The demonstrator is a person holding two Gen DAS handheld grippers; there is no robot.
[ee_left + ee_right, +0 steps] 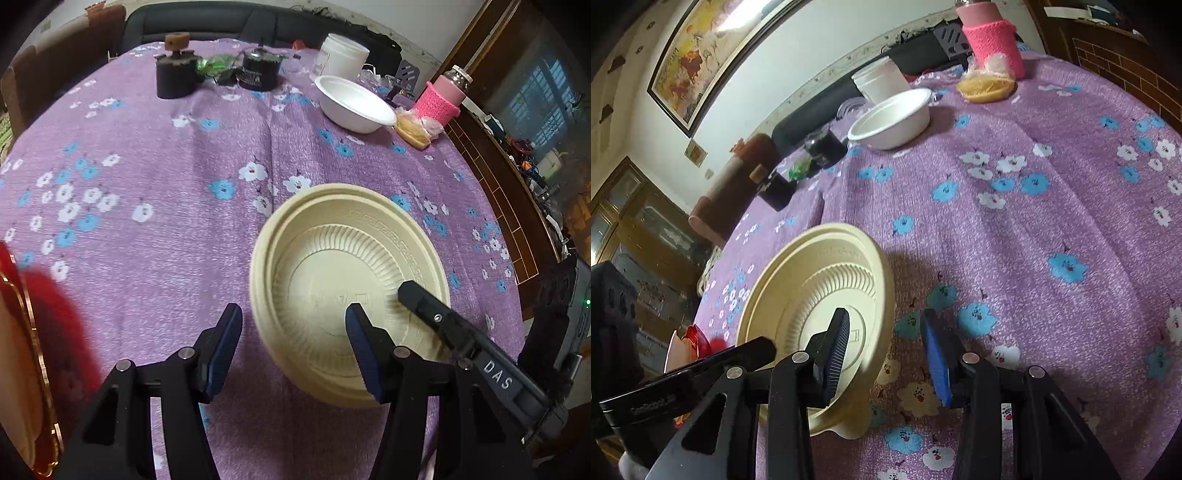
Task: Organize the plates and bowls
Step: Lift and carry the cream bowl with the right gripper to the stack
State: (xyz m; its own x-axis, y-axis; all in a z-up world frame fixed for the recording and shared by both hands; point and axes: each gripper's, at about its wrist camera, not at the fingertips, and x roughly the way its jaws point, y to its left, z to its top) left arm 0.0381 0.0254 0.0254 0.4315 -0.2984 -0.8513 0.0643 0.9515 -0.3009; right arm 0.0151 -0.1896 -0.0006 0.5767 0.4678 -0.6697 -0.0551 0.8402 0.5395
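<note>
A cream ribbed plate lies on the purple flowered cloth; its double rim looks like two nested plates. My left gripper straddles its left rim, one finger inside and one outside, and the pads do not press on it. My right gripper straddles the opposite rim, with bare cloth showing between the plate and the outer blue pad. One of its black fingers shows over the plate in the left wrist view. A white bowl stands farther back.
Behind the bowl are a white jar, a pink-sleeved bottle, a bagged yellow item and two dark pots. A red object and a gold-rimmed dish sit left of the plate. The table edge curves at right.
</note>
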